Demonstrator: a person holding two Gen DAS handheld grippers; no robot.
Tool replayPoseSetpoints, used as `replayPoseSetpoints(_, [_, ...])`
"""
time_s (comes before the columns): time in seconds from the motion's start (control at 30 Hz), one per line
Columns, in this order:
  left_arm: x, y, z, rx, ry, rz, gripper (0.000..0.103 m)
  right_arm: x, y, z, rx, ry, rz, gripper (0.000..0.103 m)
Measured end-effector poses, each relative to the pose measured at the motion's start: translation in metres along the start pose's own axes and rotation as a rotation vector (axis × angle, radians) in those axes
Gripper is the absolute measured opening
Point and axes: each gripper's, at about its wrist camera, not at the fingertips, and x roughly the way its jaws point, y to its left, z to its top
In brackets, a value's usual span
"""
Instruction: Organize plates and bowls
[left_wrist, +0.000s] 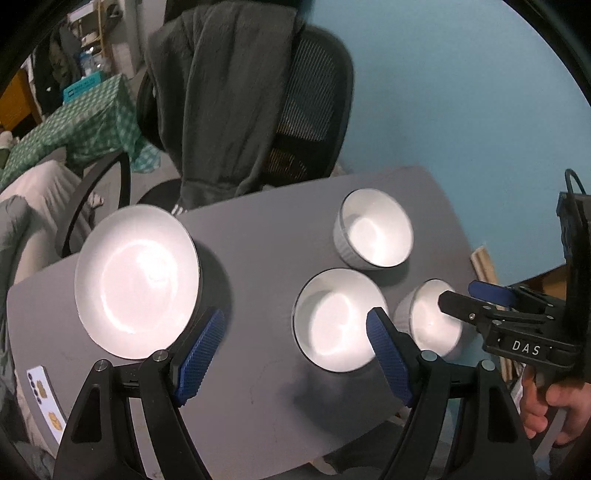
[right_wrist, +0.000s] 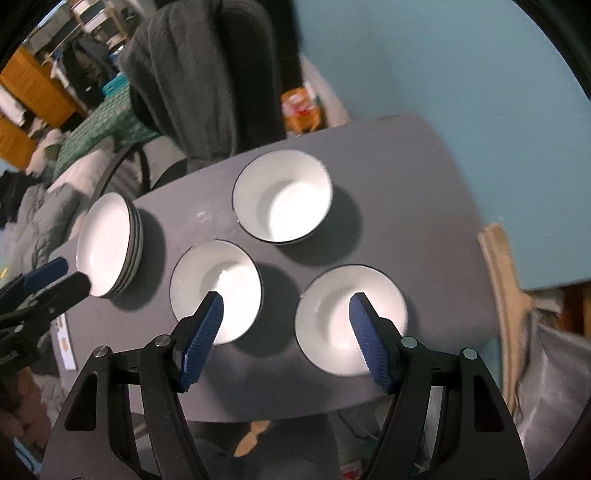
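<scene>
A stack of white plates (left_wrist: 136, 280) (right_wrist: 109, 245) sits at the left of the grey table (left_wrist: 266, 236) (right_wrist: 424, 192). Three white bowls stand to its right: a far bowl (left_wrist: 375, 229) (right_wrist: 282, 195), a middle bowl (left_wrist: 338, 319) (right_wrist: 216, 291) and a near-right bowl (left_wrist: 432, 319) (right_wrist: 351, 319). My left gripper (left_wrist: 295, 336) is open and empty, above the table between the plates and the middle bowl. My right gripper (right_wrist: 286, 317) is open and empty, above the gap between the middle and near-right bowls. It also shows in the left wrist view (left_wrist: 460, 295) over the near-right bowl.
An office chair with a dark jacket (left_wrist: 229, 96) (right_wrist: 184, 74) stands behind the table. A green checked cloth (left_wrist: 85, 125) lies at the far left. A card with markers (left_wrist: 46, 402) lies at the table's left edge. A blue wall is at the right.
</scene>
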Motion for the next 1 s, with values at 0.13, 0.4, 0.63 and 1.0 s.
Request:
replayPoseSetpoints(0.13, [0.025,0.001,-0.004,-0.027,0.044,0.026,0.081,0.029,0.001,0.006,-0.042,0.058,0.063,0.071])
replayPoseSetpoints(0.4, [0.062,0.010,-0.015,-0.130,0.108,0.055,0.081,0.063,0.011,0.017,-0.163,0.122,0.096,0.071])
replayPoseSetpoints(0.63, [0.082,0.010,-0.019,-0.175,0.155,0.055,0.080,0.084,0.010,0.020,-0.198,0.185,0.101,0.063])
replayPoseSetpoints(1.0, [0.097,0.007,-0.022,-0.191,0.204,0.047,0.064,0.102,0.019,0.017,-0.228,0.237,0.099,0.039])
